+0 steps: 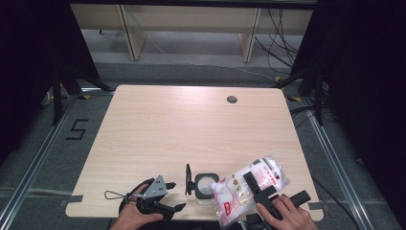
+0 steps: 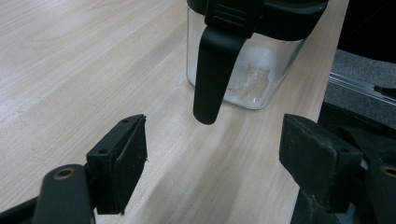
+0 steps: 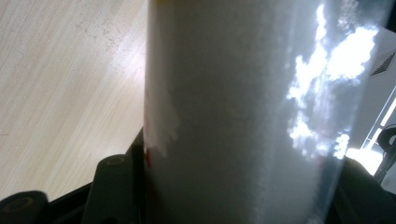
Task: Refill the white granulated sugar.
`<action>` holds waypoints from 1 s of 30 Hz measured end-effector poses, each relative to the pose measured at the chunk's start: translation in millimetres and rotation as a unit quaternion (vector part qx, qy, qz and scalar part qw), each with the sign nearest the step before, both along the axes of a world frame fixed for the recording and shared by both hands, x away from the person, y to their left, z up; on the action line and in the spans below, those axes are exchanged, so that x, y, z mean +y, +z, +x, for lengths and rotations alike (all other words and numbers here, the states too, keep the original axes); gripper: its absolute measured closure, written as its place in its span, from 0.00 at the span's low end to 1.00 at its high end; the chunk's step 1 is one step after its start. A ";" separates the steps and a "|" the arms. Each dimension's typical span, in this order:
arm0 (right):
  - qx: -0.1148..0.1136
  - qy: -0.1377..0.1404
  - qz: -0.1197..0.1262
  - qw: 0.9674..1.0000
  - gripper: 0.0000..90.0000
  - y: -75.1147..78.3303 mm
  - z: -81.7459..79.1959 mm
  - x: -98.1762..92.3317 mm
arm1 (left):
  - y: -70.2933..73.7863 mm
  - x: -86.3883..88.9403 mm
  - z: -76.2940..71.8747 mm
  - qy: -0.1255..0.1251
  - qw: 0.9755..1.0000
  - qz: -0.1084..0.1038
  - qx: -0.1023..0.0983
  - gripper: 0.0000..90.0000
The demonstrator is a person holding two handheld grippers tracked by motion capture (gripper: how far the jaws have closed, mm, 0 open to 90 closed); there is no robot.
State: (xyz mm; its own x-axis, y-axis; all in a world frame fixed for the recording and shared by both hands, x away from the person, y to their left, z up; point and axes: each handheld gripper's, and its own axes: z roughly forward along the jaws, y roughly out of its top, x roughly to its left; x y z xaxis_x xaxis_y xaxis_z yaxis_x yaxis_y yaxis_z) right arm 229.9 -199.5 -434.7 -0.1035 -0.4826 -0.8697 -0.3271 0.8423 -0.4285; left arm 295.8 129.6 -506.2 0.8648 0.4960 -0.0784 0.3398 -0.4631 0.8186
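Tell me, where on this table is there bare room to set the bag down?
Most of the table is bare, from the jar back to the hole. The near edge is crowded: left gripper, jar with its hinged lid, and the bag in the right gripper.

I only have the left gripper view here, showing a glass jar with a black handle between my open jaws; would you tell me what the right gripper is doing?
Observer: The right gripper is closed on a clear pouch of white powder with red print.
Operator: Thank you. How does the pouch sit relative to the jar?
Observer: In the high view its white spout tilts over the open jar.
Operator: Is the jar's lid out of the way?
Observer: Yes, the black lid stands flipped up on the jar's left side.
Operator: And where is my left gripper?
Observer: The left gripper rests near the table's front edge, left of the jar, not touching it.
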 end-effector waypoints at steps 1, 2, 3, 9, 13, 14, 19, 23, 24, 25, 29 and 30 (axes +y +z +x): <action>-0.001 0.010 -0.010 1.000 0.50 1.5 1.1 1.3 | 0.1 0.2 0.1 0.001 1.000 0.004 0.000 0.25; -0.001 0.007 -0.007 1.000 0.50 1.2 0.7 0.8 | 0.1 0.3 0.0 0.000 1.000 0.004 0.000 0.25; 0.000 0.004 -0.003 1.000 0.50 1.2 0.5 0.7 | 0.2 0.4 0.2 -0.001 1.000 0.005 0.000 0.25; 0.000 0.009 -0.004 1.000 0.50 2.8 0.7 0.0 | 0.1 0.3 0.0 0.000 1.000 0.004 0.000 0.25; -0.001 -0.002 0.008 1.000 0.50 1.9 -0.5 -1.8 | 0.1 0.4 0.1 0.000 1.000 0.005 0.000 0.26; -0.001 -0.002 0.008 1.000 0.50 1.9 -0.6 -1.9 | 0.1 0.3 0.1 0.000 1.000 0.005 0.000 0.26; -0.001 0.000 0.007 1.000 0.50 2.5 -1.1 -1.4 | 0.4 0.6 0.1 -0.002 1.000 0.006 -0.003 0.26; -0.001 -0.001 0.007 1.000 0.50 2.1 -1.4 -0.9 | 0.1 0.1 0.1 -0.002 1.000 -0.001 -0.002 0.26; -0.001 -0.001 0.007 1.000 0.50 2.1 -1.4 -0.9 | 0.1 0.1 0.1 -0.002 1.000 -0.001 -0.002 0.26; 0.000 0.008 -0.005 1.000 0.50 3.3 -0.1 0.4 | 0.6 0.9 0.5 -0.004 1.000 0.007 -0.004 0.26; -0.002 -0.002 0.007 1.000 0.50 1.9 -1.6 -1.2 | 0.5 0.8 0.4 -0.003 1.000 0.006 -0.003 0.26; -0.002 -0.001 0.005 1.000 0.50 2.2 -1.5 -1.0 | 0.3 0.5 0.1 0.000 1.000 0.005 -0.001 0.26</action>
State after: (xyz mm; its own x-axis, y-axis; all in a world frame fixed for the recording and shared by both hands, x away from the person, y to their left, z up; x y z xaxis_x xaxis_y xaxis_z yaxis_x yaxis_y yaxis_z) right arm 228.4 -200.5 -432.5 -0.1005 -0.4741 -0.8747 -0.3235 0.8470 -0.4219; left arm 295.9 130.1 -505.9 0.8652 0.4964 -0.0714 0.3377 -0.4714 0.8147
